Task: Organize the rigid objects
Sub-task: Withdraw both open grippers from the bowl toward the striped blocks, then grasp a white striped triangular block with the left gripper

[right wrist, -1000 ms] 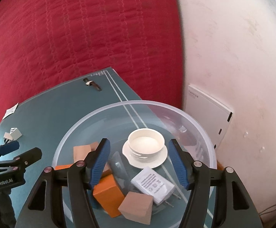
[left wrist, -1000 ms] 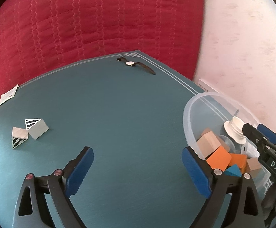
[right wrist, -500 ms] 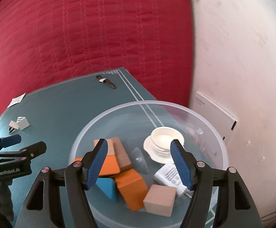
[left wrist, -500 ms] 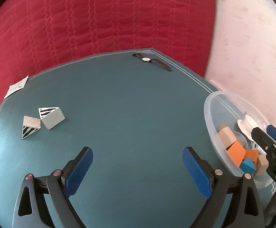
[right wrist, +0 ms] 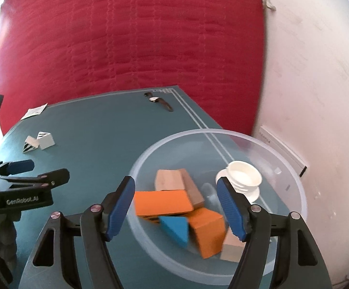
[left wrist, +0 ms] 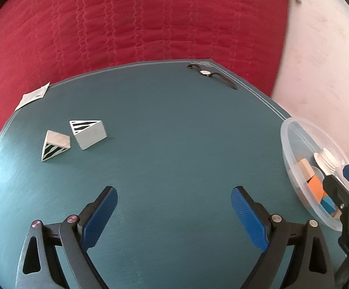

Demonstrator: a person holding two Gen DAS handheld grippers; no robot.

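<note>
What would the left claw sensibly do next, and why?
Probably reach forward-left toward the two striped wedges. The left gripper is open and empty over the teal table, and those wedges lie outside the clear bowl that holds the other blocks.

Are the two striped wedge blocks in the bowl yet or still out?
Out. Both striped wedge blocks lie on the teal table, far from the clear bowl.

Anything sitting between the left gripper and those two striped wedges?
No, only bare teal mat. In the left wrist view, the open left gripper has nothing separating it from the striped wedges, which sit ahead toward its left.
</note>
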